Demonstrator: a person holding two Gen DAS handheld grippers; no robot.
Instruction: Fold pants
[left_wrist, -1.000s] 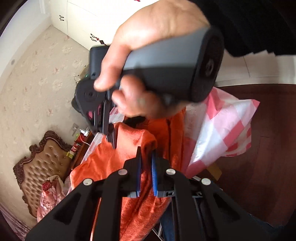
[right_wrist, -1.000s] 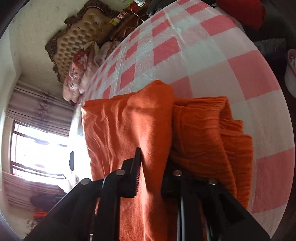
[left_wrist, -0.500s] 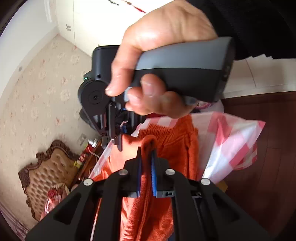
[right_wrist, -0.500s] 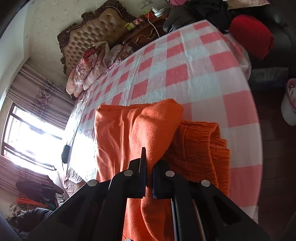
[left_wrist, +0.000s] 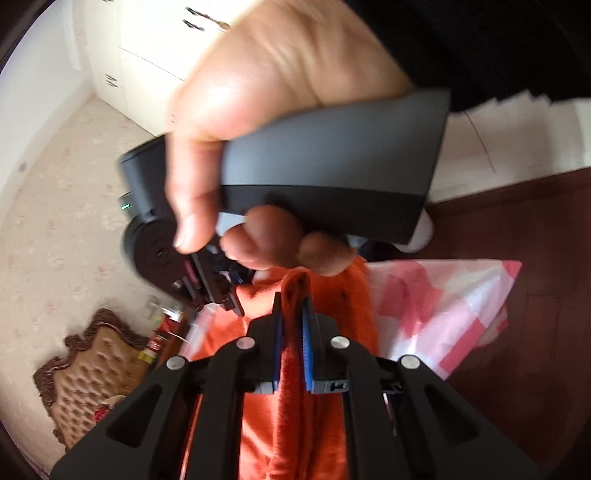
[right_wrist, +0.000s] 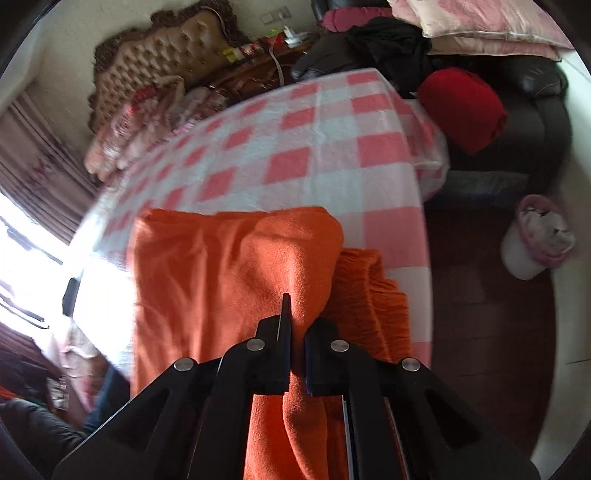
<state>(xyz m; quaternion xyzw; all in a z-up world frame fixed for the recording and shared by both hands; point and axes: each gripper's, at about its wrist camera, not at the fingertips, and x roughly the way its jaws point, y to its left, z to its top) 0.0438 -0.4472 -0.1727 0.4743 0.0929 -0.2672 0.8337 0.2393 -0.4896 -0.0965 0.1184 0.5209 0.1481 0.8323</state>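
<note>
The orange pants lie on a bed with a pink-and-white checked sheet, partly folded, with the ribbed waistband bunched at the right. My right gripper is shut on a raised fold of the pants and points steeply down. In the left wrist view my left gripper pinches a narrow fold of the orange pants between its blue pads; its jaws are opening slightly, with the cloth still pressed. Just above it, a hand holds the right gripper, whose fingertips are partly hidden.
A padded brown headboard and pillows stand at the bed's far end. A black sofa with a red cushion sits at the right. On the dark wooden floor stands a white bin. The sheet's corner hangs over the bed's edge.
My right gripper has shut on the fold and lifted it off the bed. My left gripper has moved closer under the hand with the right gripper, still pinching cloth.
</note>
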